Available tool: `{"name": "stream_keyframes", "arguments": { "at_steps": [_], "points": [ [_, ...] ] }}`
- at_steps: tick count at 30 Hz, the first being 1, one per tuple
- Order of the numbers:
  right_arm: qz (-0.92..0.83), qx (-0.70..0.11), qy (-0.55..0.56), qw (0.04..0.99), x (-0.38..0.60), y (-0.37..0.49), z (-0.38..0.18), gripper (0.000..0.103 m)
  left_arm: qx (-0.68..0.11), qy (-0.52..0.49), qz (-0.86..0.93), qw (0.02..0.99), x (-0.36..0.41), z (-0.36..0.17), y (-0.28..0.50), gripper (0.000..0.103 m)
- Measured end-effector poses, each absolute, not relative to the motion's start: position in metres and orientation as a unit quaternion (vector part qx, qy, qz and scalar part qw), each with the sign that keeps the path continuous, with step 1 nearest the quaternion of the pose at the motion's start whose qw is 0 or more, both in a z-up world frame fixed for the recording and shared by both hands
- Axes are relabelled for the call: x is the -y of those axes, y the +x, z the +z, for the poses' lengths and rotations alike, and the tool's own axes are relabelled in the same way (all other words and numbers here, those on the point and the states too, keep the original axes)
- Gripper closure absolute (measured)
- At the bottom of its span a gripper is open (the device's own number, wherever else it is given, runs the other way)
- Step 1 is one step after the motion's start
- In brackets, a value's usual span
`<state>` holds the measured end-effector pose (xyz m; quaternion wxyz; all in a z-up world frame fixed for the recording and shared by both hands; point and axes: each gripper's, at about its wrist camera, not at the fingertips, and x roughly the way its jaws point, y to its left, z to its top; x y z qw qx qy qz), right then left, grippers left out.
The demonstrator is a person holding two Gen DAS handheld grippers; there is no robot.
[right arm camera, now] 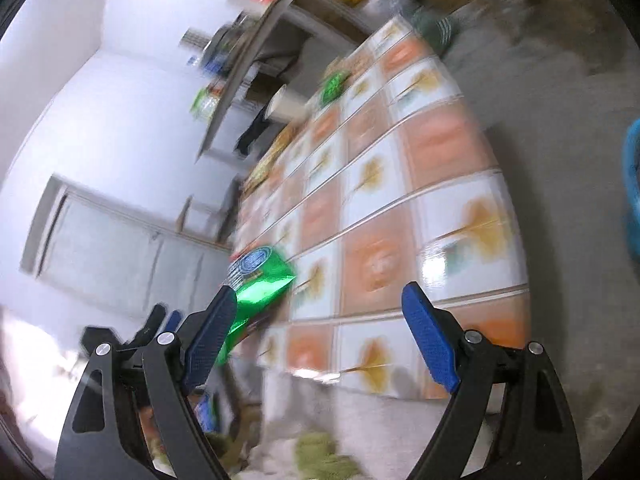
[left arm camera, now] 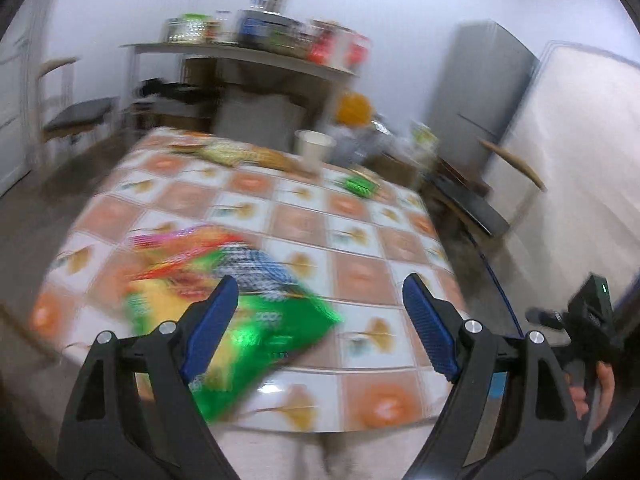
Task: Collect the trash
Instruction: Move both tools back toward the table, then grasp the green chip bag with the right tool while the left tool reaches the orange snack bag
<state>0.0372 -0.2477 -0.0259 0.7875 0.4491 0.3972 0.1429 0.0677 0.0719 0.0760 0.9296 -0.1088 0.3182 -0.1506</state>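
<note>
Ahead of both open jaws: snack bag (left arm camera: 224, 308) on table (left arm camera: 360, 240).
Left gripper (left arm camera: 320, 332) and right gripper (right arm camera: 320, 336) hold nothing. Foil likely light, crinkly, slick; pinch 1 edge.

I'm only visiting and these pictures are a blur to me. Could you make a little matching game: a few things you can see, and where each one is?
Things:
1. large snack bag
2. white paper cup
3. small green wrapper
4. left claw

Places or states:
a. far edge of the table, upright
b. open, holding nothing
c. near end of the table, closest to the claws
d. far right part of the tablecloth, lying flat

Pairs: 1-c, 2-a, 3-d, 4-b
</note>
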Motion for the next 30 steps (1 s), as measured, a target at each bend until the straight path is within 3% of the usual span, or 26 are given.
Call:
{"name": "stream_keyframes", "arguments": {
  "at_steps": [8,24,27,30],
  "points": [
    [0.278,-0.444,0.46,0.717,0.126,0.085,-0.036,0.021,-0.337,-0.177,-0.079,0.921,-0.16,0.055,0.079,0.023],
    [0.305,-0.511,0.543,0.593,0.013,0.128,-0.09,0.021,-0.36,-0.203,-0.064,0.908,-0.211,0.028,0.073,0.023],
    [0.306,-0.517,0.546,0.584,0.001,0.133,-0.095,0.028,-0.359,-0.206,-0.062,0.908,-0.218,0.027,0.072,0.023],
    [0.307,-0.525,0.543,0.578,-0.011,0.136,-0.099,0.044,-0.362,-0.209,-0.06,0.906,-0.223,0.024,0.073,0.023]
  ]
}}
